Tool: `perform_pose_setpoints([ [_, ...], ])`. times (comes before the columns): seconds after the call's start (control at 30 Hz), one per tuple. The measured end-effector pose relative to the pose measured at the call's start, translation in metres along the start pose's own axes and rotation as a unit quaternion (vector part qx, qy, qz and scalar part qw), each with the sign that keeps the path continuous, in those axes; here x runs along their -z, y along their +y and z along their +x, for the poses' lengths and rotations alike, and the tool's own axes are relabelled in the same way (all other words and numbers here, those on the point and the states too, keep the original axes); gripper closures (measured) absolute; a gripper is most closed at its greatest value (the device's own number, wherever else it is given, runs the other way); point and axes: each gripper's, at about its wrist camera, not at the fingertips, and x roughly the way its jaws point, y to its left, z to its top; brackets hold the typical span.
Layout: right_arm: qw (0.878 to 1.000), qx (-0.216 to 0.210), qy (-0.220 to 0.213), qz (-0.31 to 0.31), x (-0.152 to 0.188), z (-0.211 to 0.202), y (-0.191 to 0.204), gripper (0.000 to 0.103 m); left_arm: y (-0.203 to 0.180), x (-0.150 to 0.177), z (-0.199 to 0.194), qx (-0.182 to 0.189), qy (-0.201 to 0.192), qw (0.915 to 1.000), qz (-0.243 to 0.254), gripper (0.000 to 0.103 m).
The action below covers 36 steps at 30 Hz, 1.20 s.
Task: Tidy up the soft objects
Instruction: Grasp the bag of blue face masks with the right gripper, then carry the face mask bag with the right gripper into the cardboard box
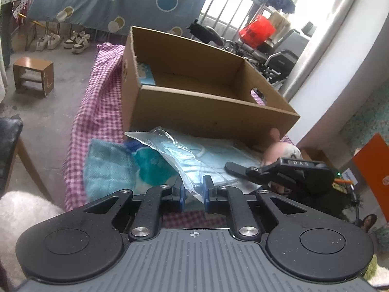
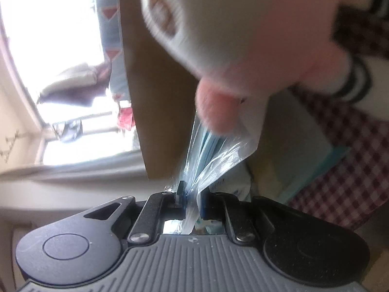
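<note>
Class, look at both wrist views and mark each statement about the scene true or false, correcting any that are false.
1. The left tool is shut on the clear plastic bag of blue masks. True.
2. The cardboard box is packed to the brim with soft toys. False: most of its inside shows bare cardboard, with only something light blue at one end.
3. The right tool is shut on the same plastic bag. True.
4. The bag lies on a plain green cloth. False: the cloth is purple and white check.
5. A pink and white plush toy lies beside the box. True.
</note>
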Motion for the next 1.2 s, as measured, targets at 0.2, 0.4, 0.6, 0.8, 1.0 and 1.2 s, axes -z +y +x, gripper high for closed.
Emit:
perform_pose_setpoints([
  [0.2,0.996,0.032,0.056,-0.061,0.007,0.019,0.018,0.092,0.016,0.015,-0.021,-0.013,0.025,0.9994,-0.018,0.083],
  [0.4,0.98,0.086,0.082,-0.158,0.009,0.026,0.043,0.092,0.018,0.015,-0.039,-0.071,-0.017,0.9973,0.001,0.061],
  [0.6,0.965,0.121,0.095,-0.211,0.011,0.026,0.066,0.092,0.014,-0.009,-0.009,-0.042,-0.015,0.9988,0.02,0.057],
  [0.8,0.962,0.124,0.094,-0.225,0.016,0.023,0.075,0.092,0.014,-0.025,0.027,-0.006,0.006,0.9993,0.037,0.046],
  [1.0,0.976,0.097,0.091,-0.173,0.014,0.016,0.055,0.092,0.031,-0.031,0.036,0.0,0.039,0.9992,0.0,0.045],
  [1.2,0.988,0.044,0.09,-0.114,0.013,0.016,0.034,0.092,0.04,-0.011,-0.01,-0.006,0.006,0.999,-0.043,0.033],
])
